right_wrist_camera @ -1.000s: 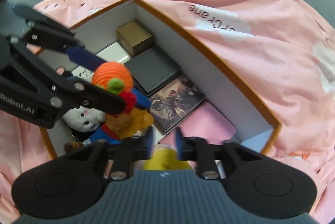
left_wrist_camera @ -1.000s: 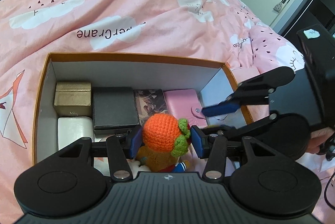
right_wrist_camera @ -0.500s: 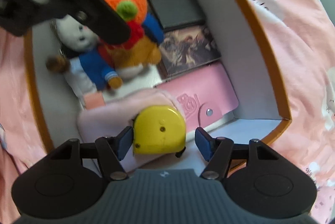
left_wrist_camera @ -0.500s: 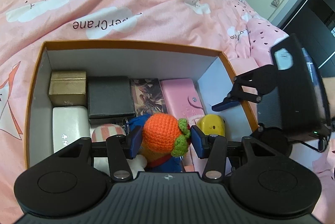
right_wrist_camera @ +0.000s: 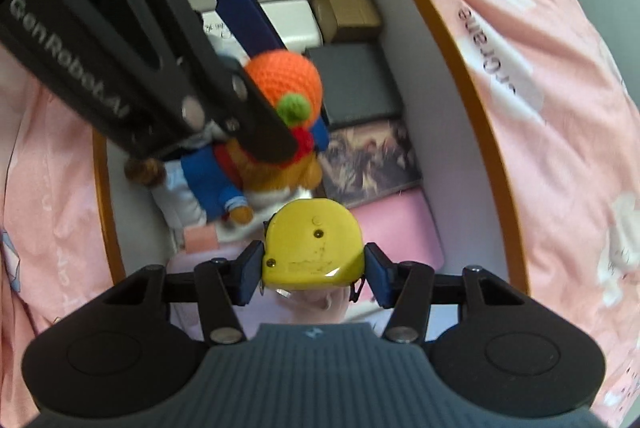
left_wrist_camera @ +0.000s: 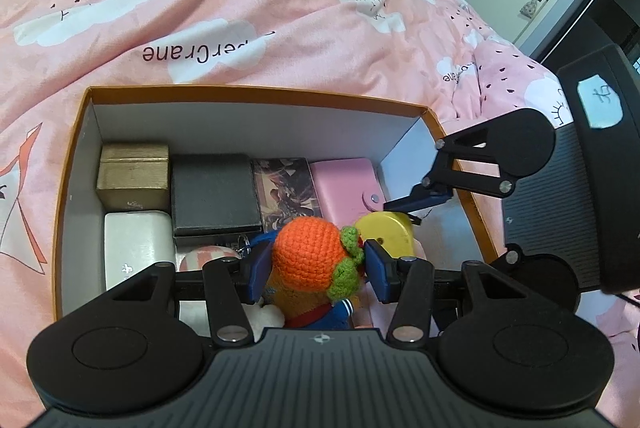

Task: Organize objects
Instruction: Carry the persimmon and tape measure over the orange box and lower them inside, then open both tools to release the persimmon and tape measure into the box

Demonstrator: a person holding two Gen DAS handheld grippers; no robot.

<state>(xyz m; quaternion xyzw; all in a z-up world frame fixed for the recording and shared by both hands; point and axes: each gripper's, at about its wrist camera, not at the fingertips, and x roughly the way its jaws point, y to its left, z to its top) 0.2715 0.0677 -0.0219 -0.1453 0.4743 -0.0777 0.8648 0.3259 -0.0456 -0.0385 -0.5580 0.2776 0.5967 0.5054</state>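
An orange-rimmed cardboard box (left_wrist_camera: 256,90) lies on a pink bedspread. Inside it stands a plush doll (left_wrist_camera: 308,252) with an orange crocheted head, and my left gripper (left_wrist_camera: 316,268) is shut on that head. The doll (right_wrist_camera: 288,80) and the left gripper's blue finger (right_wrist_camera: 248,24) also show in the right wrist view. A yellow tape measure (right_wrist_camera: 312,240) sits between the pads of my right gripper (right_wrist_camera: 314,272), low in the box's right end. Its jaws are closing, with both pads against the tape measure's sides. From the left wrist view the tape measure (left_wrist_camera: 386,232) shows beside the doll.
Along the box floor lie a gold box (left_wrist_camera: 134,174), a black case (left_wrist_camera: 214,190), a white case (left_wrist_camera: 138,244), a picture card (left_wrist_camera: 286,188) and a pink wallet (left_wrist_camera: 344,184). A white plush toy (right_wrist_camera: 180,196) lies behind the doll. The pink bedspread (left_wrist_camera: 240,8) surrounds the box.
My right gripper rolled and sank over the tape measure; its jaws widened, then narrowed onto the tape measure's sides. The left gripper kept still with the doll's head in it.
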